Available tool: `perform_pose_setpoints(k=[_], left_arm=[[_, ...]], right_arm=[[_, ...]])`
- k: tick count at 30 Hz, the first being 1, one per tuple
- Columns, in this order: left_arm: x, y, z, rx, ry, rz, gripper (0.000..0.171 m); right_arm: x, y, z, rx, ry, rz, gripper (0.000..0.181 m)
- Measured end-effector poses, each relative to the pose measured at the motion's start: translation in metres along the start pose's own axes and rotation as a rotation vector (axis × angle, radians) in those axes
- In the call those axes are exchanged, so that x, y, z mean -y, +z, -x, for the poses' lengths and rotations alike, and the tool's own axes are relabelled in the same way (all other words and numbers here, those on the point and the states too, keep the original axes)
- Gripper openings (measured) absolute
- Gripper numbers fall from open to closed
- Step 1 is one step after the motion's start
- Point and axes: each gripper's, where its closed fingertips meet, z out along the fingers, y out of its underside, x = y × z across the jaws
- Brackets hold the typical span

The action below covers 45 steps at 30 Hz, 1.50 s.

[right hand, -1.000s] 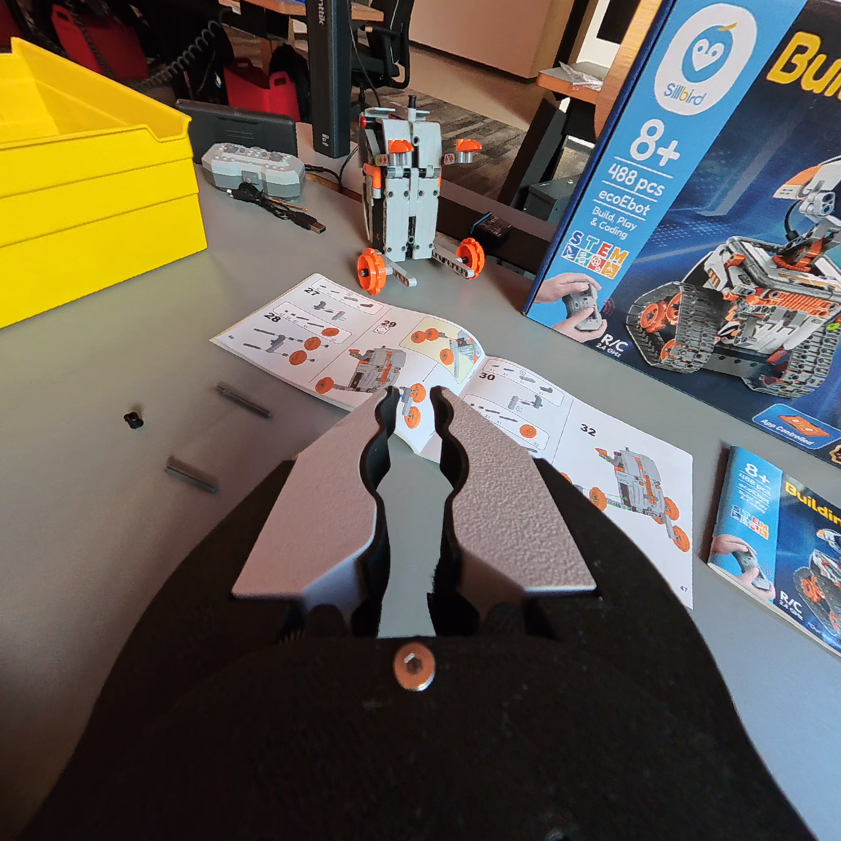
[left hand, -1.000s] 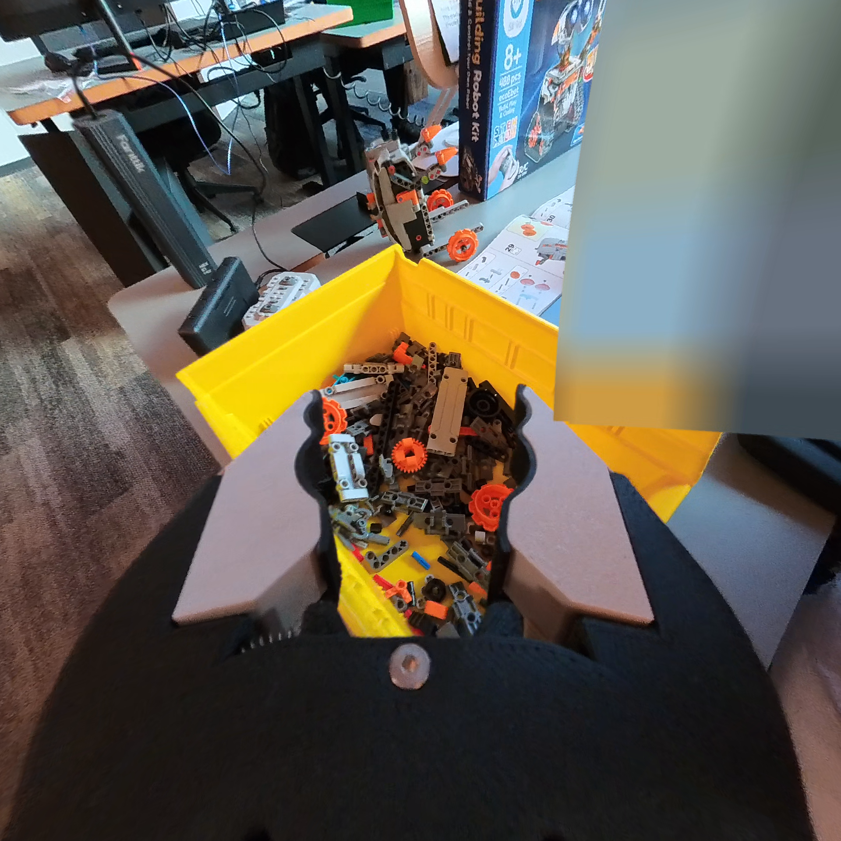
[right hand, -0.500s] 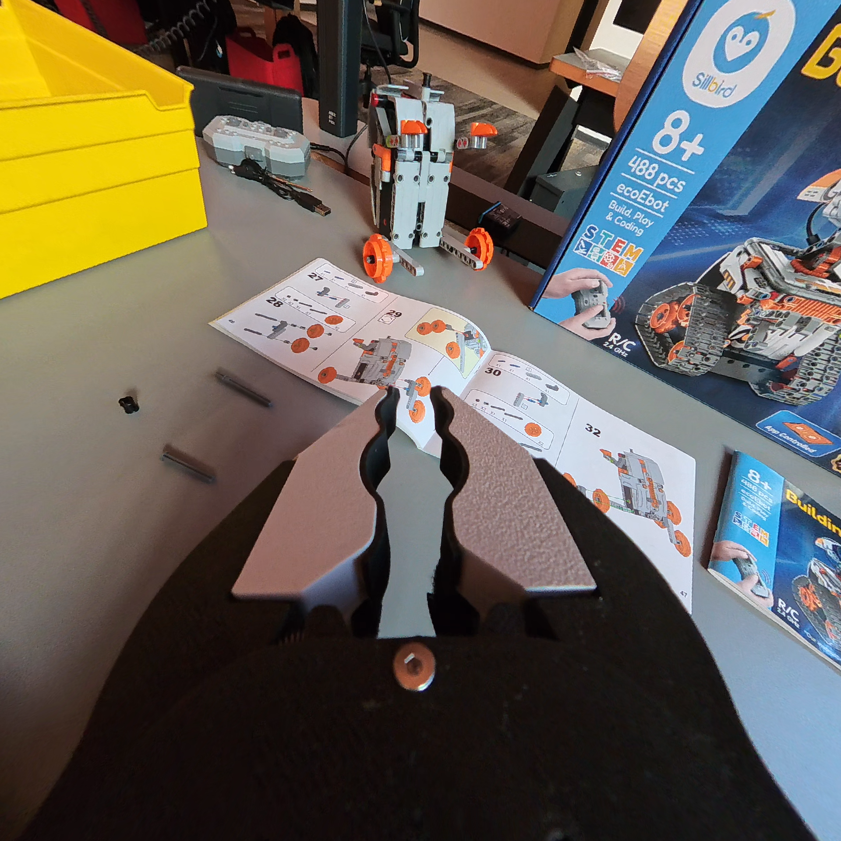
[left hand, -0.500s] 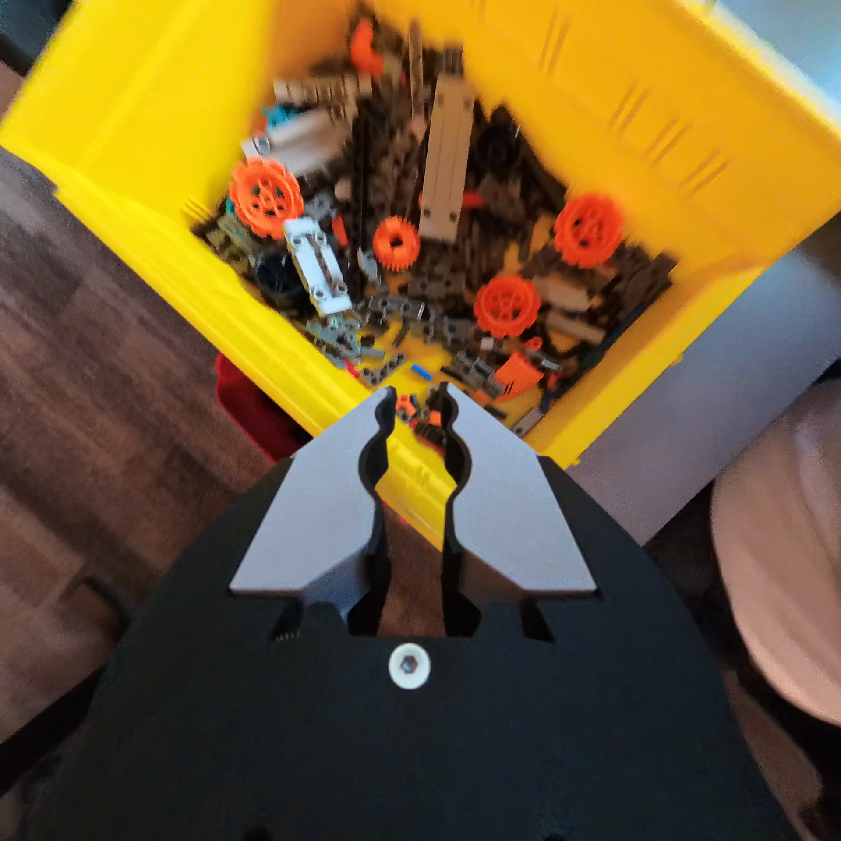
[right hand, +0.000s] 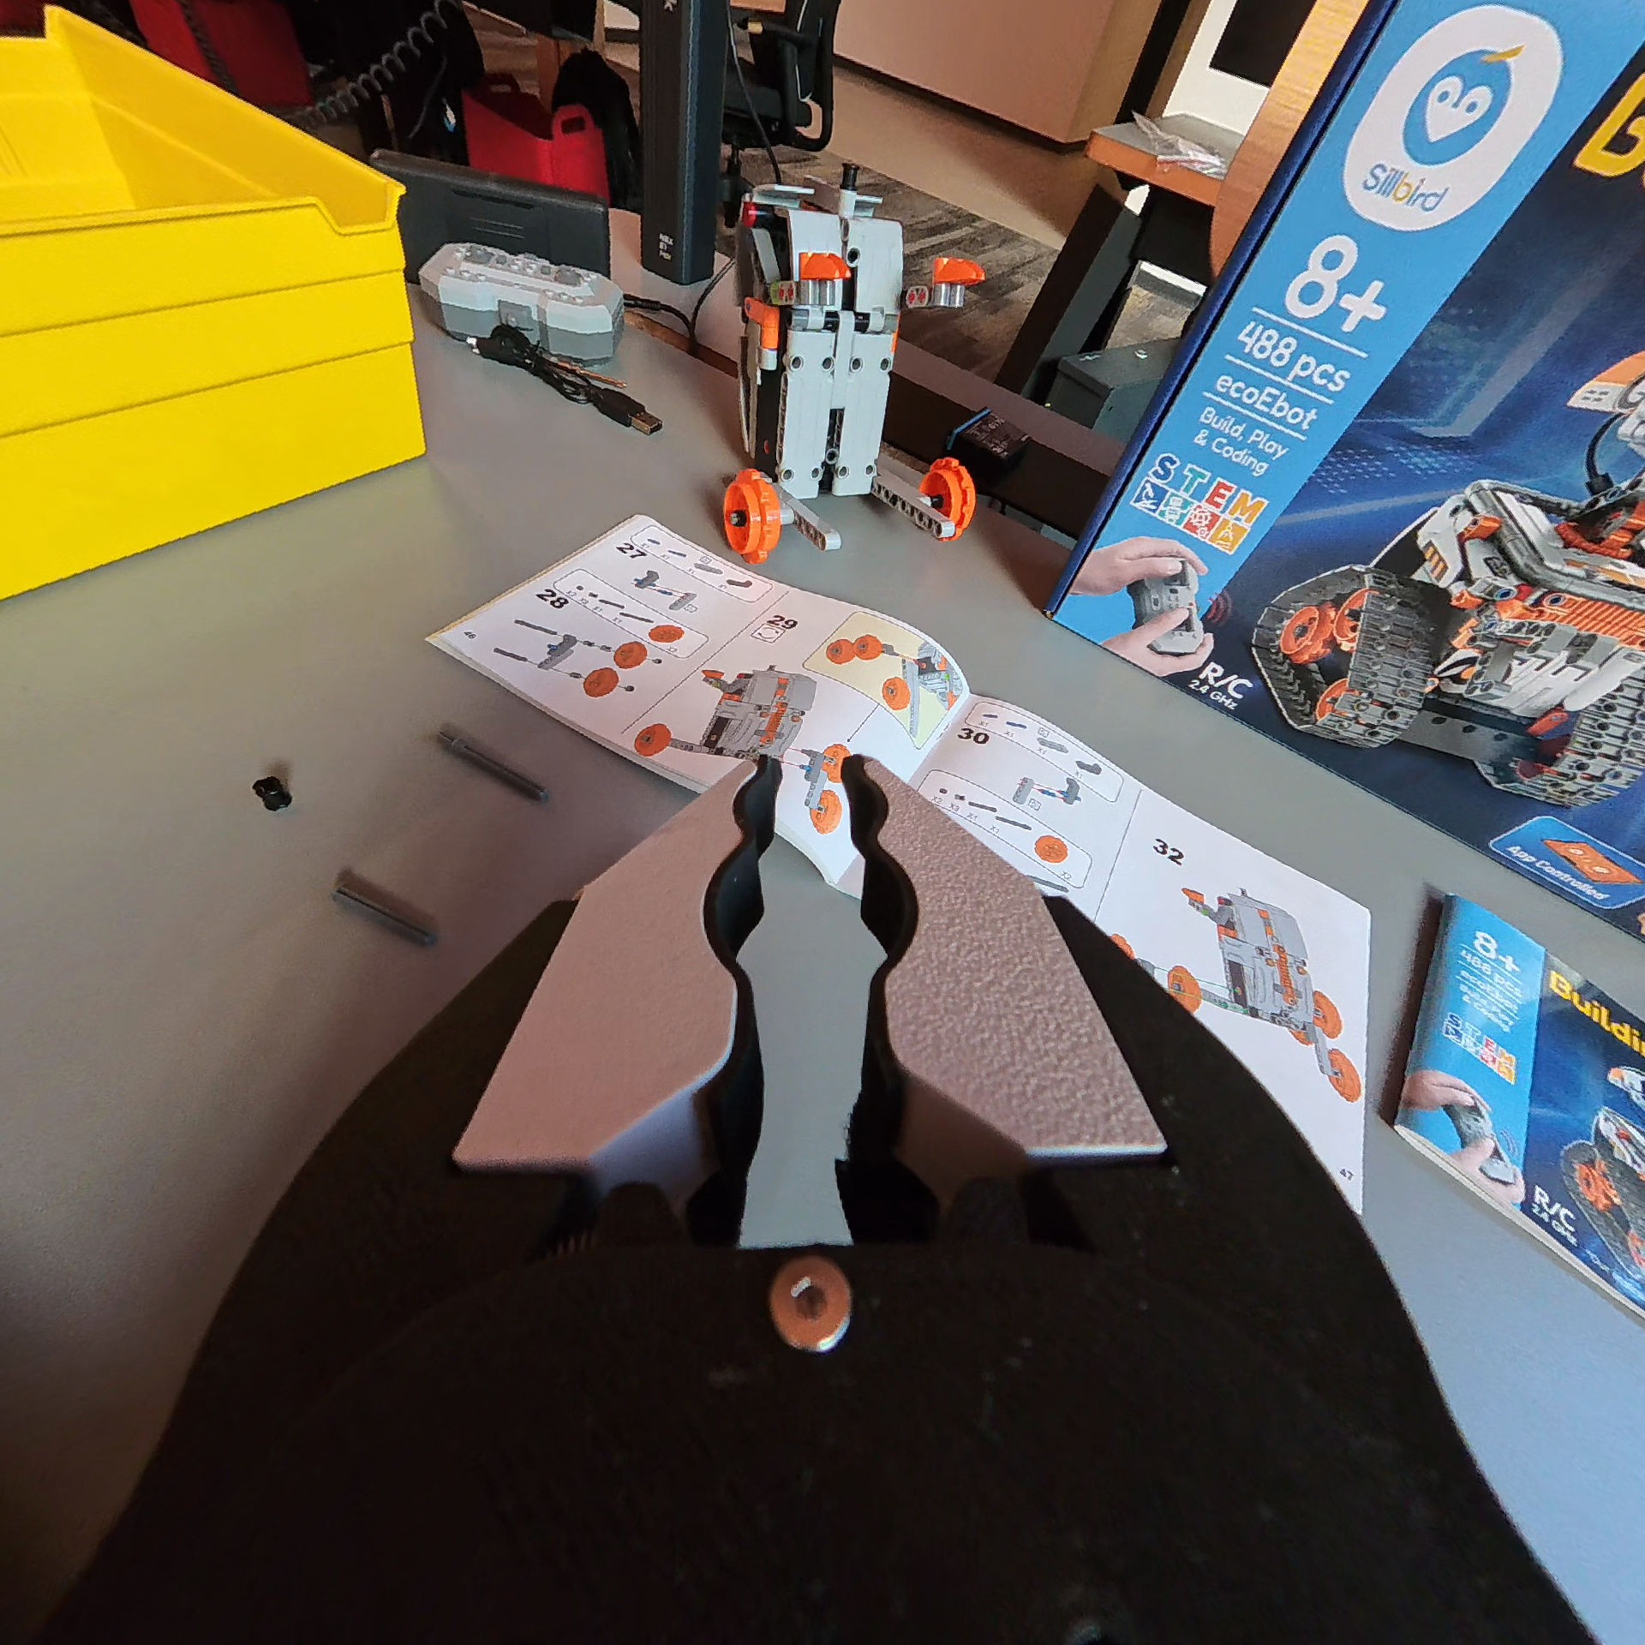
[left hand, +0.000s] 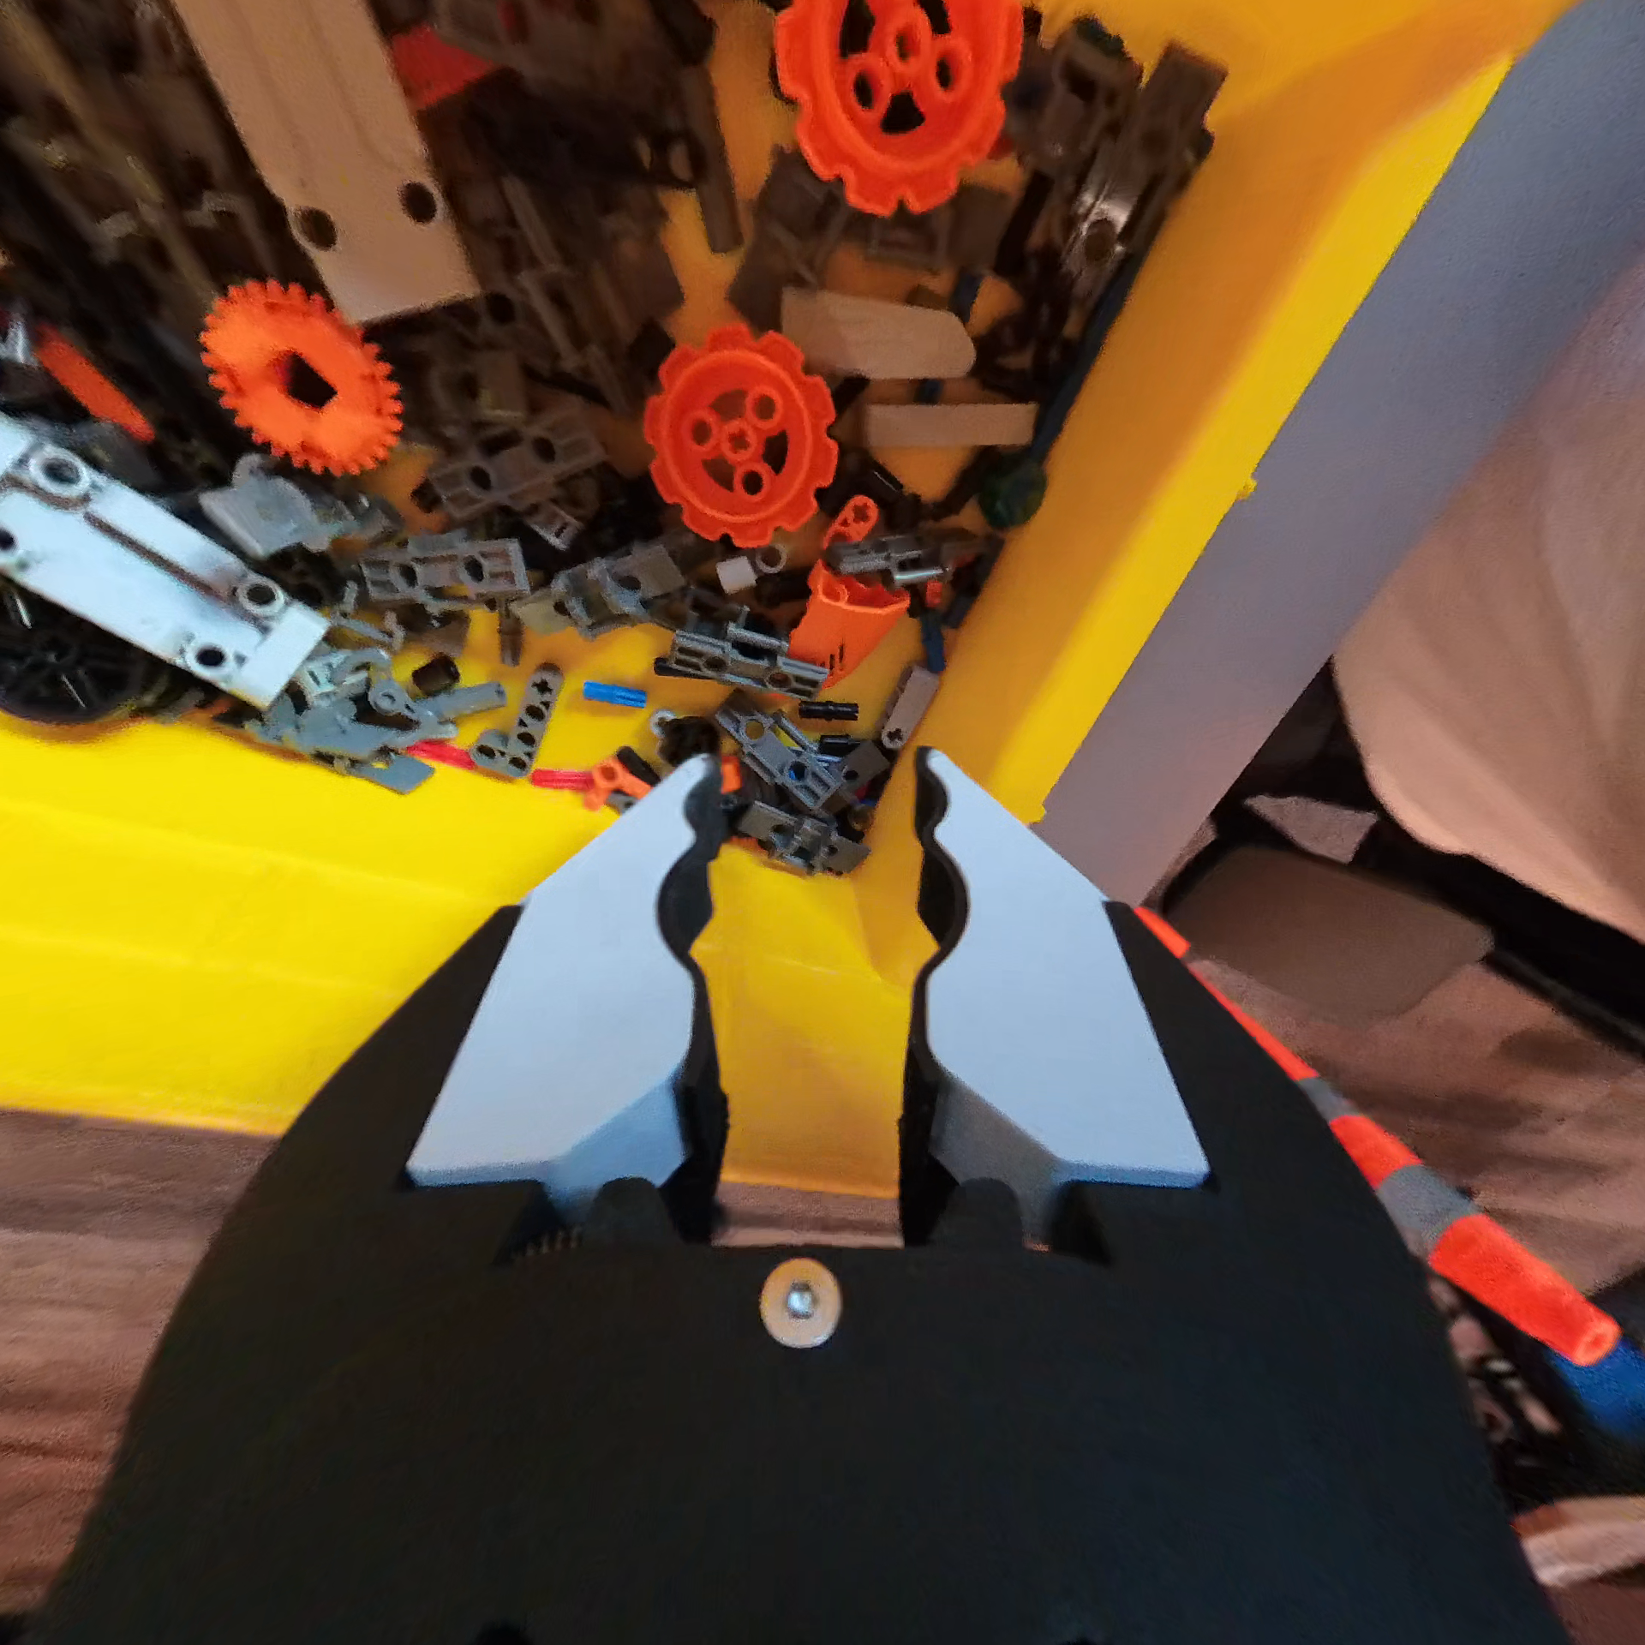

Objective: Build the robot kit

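Observation:
In the left wrist view, my left gripper point(left hand: 814, 774) is open and empty. It hangs low over the near right corner of a yellow bin point(left hand: 267, 935). The bin holds several loose building pieces: orange toothed wheels point(left hand: 739, 436), an orange gear point(left hand: 303, 374), a white beam point(left hand: 151, 579) and an orange panel point(left hand: 846, 614). Small grey connectors point(left hand: 783, 801) lie just beyond the fingertips. In the right wrist view, my right gripper point(right hand: 808, 770) holds nothing, its jaws drawn to a narrow gap. It hovers over the near edge of an open instruction booklet point(right hand: 890, 712) on the grey table point(right hand: 178, 1068).
A part-built grey and orange model point(right hand: 828, 356) stands behind the booklet. To the left lie two dark axles point(right hand: 490, 764) point(right hand: 384, 906), a small black piece point(right hand: 271, 790), stacked yellow bins point(right hand: 196, 356) and a grey battery box point(right hand: 521, 298). A blue kit box point(right hand: 1380, 401) and a second booklet point(right hand: 1531, 1095) are on the right.
My left gripper dropped from high over the bin to close above its near right corner. Its jaws went from wide to narrow, then partly open again. The right gripper barely moved.

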Motion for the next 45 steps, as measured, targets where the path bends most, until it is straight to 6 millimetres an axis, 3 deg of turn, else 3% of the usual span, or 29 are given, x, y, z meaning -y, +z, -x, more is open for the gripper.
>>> perform_pose_setpoints(k=[2, 5, 9, 24, 33, 38, 45], left_arm=[[0.003, 0.007, 0.002, 0.008, 0.046, 0.034, 0.054], [0.018, 0.018, 0.011, 0.033, 0.097, 0.034, 0.087], [0.029, 0.030, 0.026, 0.059, 0.085, 0.069, 0.106], [0.055, 0.023, 0.043, 0.233, 0.022, -0.028, 0.098], [0.057, 0.023, 0.044, 0.250, 0.037, -0.022, 0.094], [0.060, 0.016, 0.073, 0.301, 0.031, -0.029, 0.059], [0.064, 0.019, 0.103, 0.259, -0.128, -0.106, 0.050]], right_arm=[[0.000, 0.000, 0.000, 0.002, 0.000, 0.000, 0.014], [0.001, -0.001, 0.000, 0.002, 0.000, -0.006, 0.014], [0.000, 0.000, 0.001, 0.009, 0.009, -0.003, 0.014], [-0.004, 0.003, 0.001, 0.003, -0.018, 0.021, 0.015], [-0.003, 0.002, 0.002, 0.005, -0.027, 0.019, 0.015], [0.001, -0.001, 0.002, 0.002, -0.028, 0.000, 0.015], [-0.003, 0.003, 0.003, 0.011, -0.014, 0.016, 0.015]])
